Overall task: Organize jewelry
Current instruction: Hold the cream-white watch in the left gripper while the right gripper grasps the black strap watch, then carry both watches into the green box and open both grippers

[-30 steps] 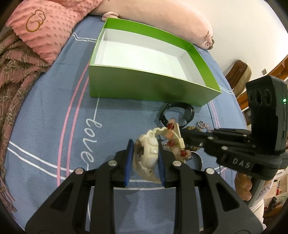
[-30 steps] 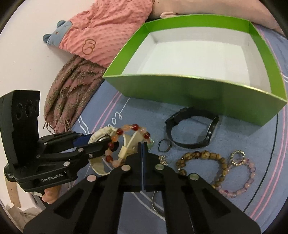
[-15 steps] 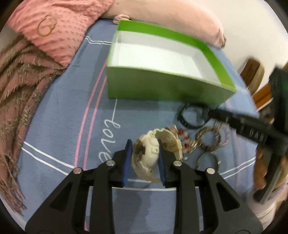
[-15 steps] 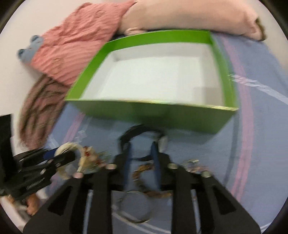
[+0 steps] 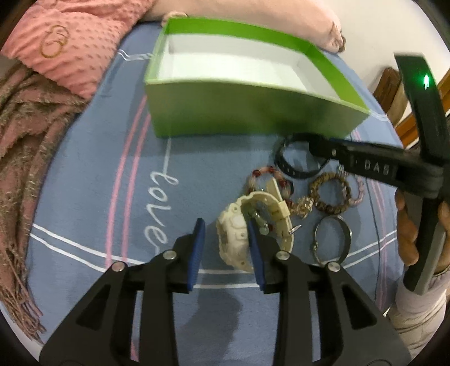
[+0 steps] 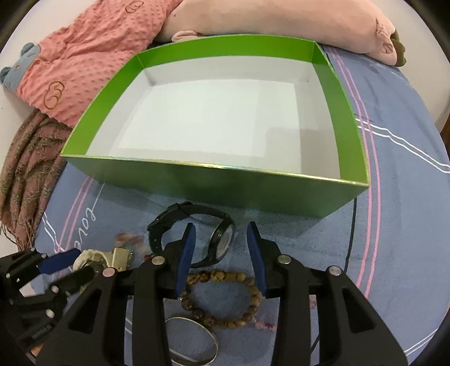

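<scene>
My left gripper point(image 5: 226, 245) is open; a cream watch point(image 5: 242, 233) lies by its right finger on the blue bedspread, tangled with a red bead bracelet point(image 5: 267, 177). My right gripper point(image 6: 220, 247) is open, its fingers on either side of the dial of a black watch point(image 6: 197, 233). A brown bead bracelet point(image 6: 222, 298) and a silver bangle point(image 6: 194, 340) lie below it. The green box point(image 6: 213, 180) with a white floor stands empty just beyond. In the left wrist view the right gripper point(image 5: 315, 146) reaches over the black watch point(image 5: 298, 163).
A pink dotted cushion point(image 6: 84, 64) and a brown fringed throw point(image 6: 25, 169) lie left of the box. A pink plush pillow point(image 6: 281, 19) lies behind it. A pale pink bead bracelet point(image 5: 360, 191) lies beside the brown one point(image 5: 329, 194).
The left gripper opened and let go of the cream watch, which now rests on the bedspread. The right gripper opened and moved forward to straddle the black watch.
</scene>
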`<state>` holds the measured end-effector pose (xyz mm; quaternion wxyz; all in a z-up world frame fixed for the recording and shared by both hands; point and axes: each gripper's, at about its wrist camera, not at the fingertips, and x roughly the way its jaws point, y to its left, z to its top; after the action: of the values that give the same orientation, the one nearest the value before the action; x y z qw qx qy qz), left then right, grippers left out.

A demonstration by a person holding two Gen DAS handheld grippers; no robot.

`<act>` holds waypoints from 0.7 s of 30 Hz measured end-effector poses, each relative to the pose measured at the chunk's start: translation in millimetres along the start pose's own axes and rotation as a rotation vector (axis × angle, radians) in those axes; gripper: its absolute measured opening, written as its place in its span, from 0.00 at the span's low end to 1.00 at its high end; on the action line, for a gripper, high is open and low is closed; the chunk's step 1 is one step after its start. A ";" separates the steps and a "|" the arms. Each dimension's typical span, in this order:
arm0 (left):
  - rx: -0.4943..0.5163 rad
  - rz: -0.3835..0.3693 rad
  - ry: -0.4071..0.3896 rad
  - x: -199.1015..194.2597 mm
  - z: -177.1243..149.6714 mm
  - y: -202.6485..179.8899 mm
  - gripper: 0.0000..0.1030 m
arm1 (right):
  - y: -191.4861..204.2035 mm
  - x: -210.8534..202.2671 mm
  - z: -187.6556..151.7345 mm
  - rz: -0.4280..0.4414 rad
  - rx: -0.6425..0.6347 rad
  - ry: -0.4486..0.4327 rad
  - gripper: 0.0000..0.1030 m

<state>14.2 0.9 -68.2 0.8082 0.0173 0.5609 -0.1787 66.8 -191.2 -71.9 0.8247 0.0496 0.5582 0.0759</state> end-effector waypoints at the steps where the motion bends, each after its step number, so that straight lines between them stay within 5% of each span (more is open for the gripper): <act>1: 0.008 0.002 0.013 5.5 -0.8 -2.4 0.31 | 1.9 1.6 -0.3 -0.013 -0.012 -0.001 0.37; 5: 0.027 0.024 0.006 9.4 -1.0 -8.7 0.22 | 14.2 5.9 -3.1 -0.070 -0.079 -0.008 0.35; 6: 0.028 0.033 -0.002 7.5 -1.4 -9.7 0.18 | 16.3 6.8 -4.3 -0.069 -0.092 -0.007 0.17; 8: 0.028 0.024 -0.030 -2.1 -2.9 -10.9 0.16 | 17.9 4.7 -6.9 -0.073 -0.115 -0.013 0.08; 15: 0.007 0.022 -0.088 -26.8 1.7 -4.8 0.16 | 14.6 -30.0 -5.8 -0.057 -0.129 -0.090 0.07; 21: 0.014 0.020 -0.073 -25.9 1.9 -9.6 0.16 | 12.4 -31.1 -15.5 -0.065 -0.142 -0.047 0.07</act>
<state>5.0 -1.5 -42.2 0.8298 0.0221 0.5294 -0.1749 40.2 -184.7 -47.2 0.8412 -0.0256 0.5331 0.0872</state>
